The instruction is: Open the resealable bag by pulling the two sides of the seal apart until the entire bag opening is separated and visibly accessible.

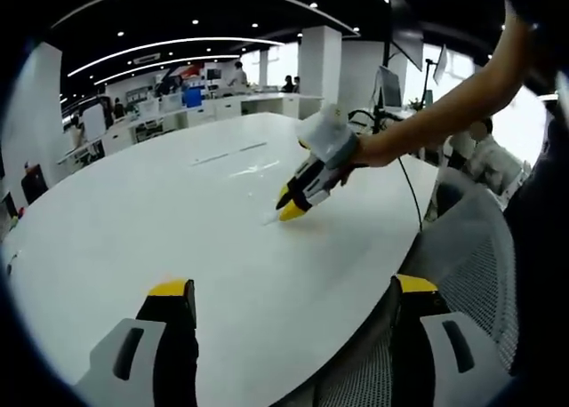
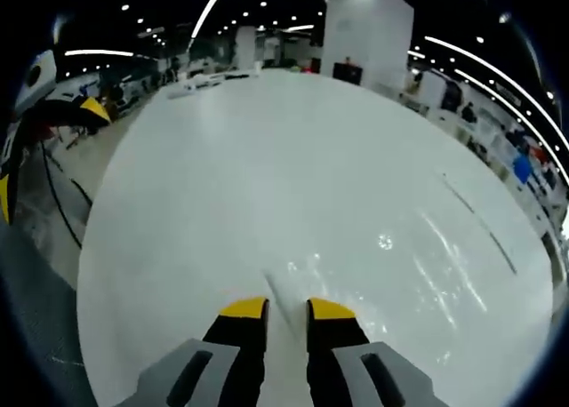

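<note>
A clear resealable bag [image 2: 418,247] lies flat on the white round table [image 2: 267,158], showing mostly as glints and faint edge lines. In the left gripper view the bag [image 1: 244,163] reads as thin streaks past the right gripper [image 1: 289,205], which a hand holds tips-down on the table. My right gripper [image 2: 287,308] has its jaws narrowed to a small gap. A thin raised edge of the bag [image 2: 274,291] runs into that gap. My left gripper [image 1: 293,287] hovers wide open over the table's near edge, holding nothing. It also appears at the left as the left gripper [image 2: 49,154].
A grey mesh chair [image 1: 462,247] stands by the table's edge under the left gripper. A black cable [image 1: 411,189] hangs off the table side. Office desks [image 1: 213,109], monitors and white pillars [image 2: 369,29] stand beyond the table.
</note>
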